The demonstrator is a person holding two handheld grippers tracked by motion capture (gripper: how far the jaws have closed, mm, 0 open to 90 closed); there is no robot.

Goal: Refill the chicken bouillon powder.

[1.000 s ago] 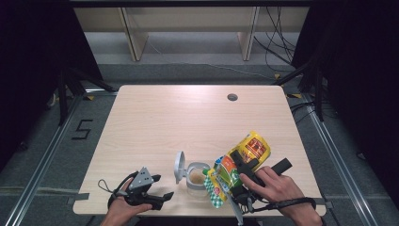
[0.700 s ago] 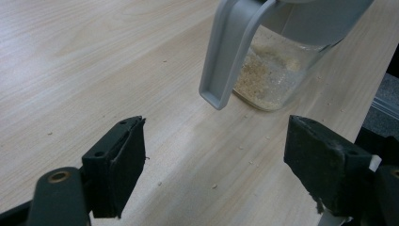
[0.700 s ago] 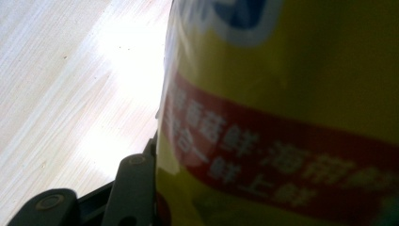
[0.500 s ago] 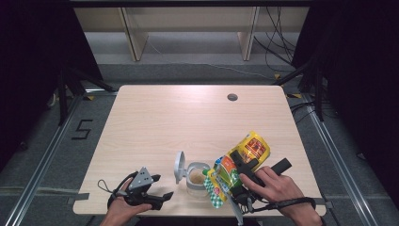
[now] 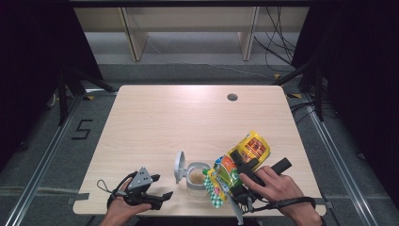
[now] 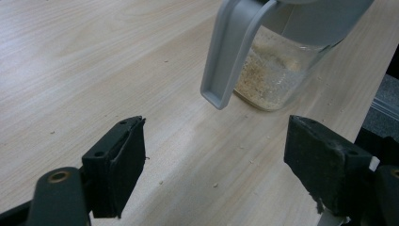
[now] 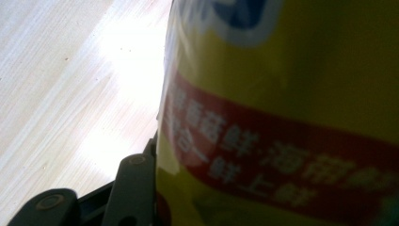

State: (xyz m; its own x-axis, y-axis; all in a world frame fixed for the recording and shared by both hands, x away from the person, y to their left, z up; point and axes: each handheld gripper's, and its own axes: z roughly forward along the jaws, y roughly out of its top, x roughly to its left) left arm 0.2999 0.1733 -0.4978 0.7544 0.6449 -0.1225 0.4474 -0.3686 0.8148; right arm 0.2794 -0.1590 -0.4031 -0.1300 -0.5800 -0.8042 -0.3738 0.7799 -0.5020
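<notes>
A yellow and green snack bag (image 5: 250, 148) lies tilted in my right gripper (image 5: 239, 168), which is shut on it, the bag's lower end hanging beside a clear jar (image 5: 195, 178). The jar holds beige crumbs, and its grey lid (image 5: 179, 165) stands flipped up at its left. In the right gripper view the bag (image 7: 291, 117) with its red band presses against the black left jaw. My left gripper (image 5: 162, 197) rests near the table's front edge, left of the jar, jaws open and empty. The left gripper view looks between the wide jaws of that gripper (image 6: 216, 160) at the jar (image 6: 275, 80) and its lid tab (image 6: 230, 52).
The wooden table (image 5: 188, 122) has a small round cable hole (image 5: 232, 97) at the back right. Small crumbs are scattered on the wood near the jar. Metal frame rails run along the floor on both sides, and shelving stands behind the table.
</notes>
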